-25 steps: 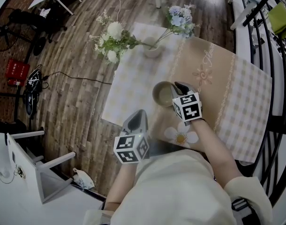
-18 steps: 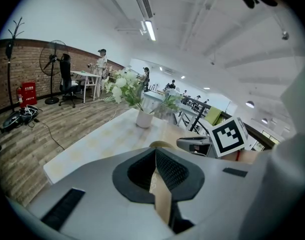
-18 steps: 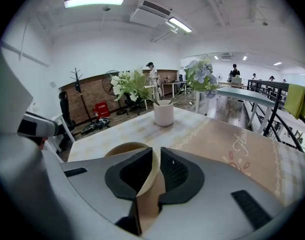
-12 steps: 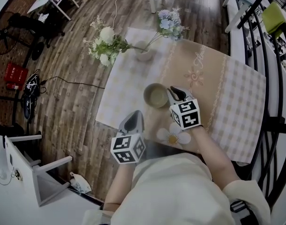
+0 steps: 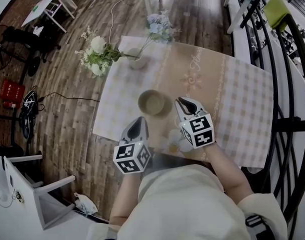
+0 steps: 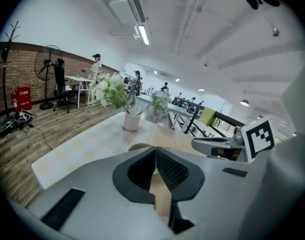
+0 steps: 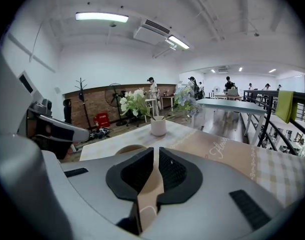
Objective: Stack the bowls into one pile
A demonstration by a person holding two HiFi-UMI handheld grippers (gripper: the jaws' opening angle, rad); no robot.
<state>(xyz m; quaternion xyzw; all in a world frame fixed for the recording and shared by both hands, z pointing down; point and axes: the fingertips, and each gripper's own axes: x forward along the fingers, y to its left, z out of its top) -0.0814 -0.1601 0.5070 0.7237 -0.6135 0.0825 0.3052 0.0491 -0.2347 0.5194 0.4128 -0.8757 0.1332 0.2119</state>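
Note:
A beige bowl point(image 5: 151, 102) stands on the tablecloth point(image 5: 232, 99); from above I cannot tell whether others are nested in it. My right gripper point(image 5: 181, 101) hovers just right of the bowl, clear of its rim. Its jaws are closing to a narrow slit with nothing between them point(image 7: 156, 149). My left gripper point(image 5: 137, 120) is at the near left of the bowl, shut and empty point(image 6: 155, 148). The bowl's rim peeks over the jaws in the left gripper view point(image 6: 137, 147) and in the right gripper view point(image 7: 128, 149).
A white vase point(image 5: 136, 61) with white and blue flowers point(image 5: 95, 54) stands at the table's far left edge. A daisy shape point(image 5: 175, 140) lies on the cloth near me. Black railings point(image 5: 287, 84) run along the right. A white chair point(image 5: 37, 184) is on the floor at left.
My right gripper has drawn back from the bowl's rim and lifted, leaving the bowl on the table. The left gripper has shifted a little. The head view has swung left.

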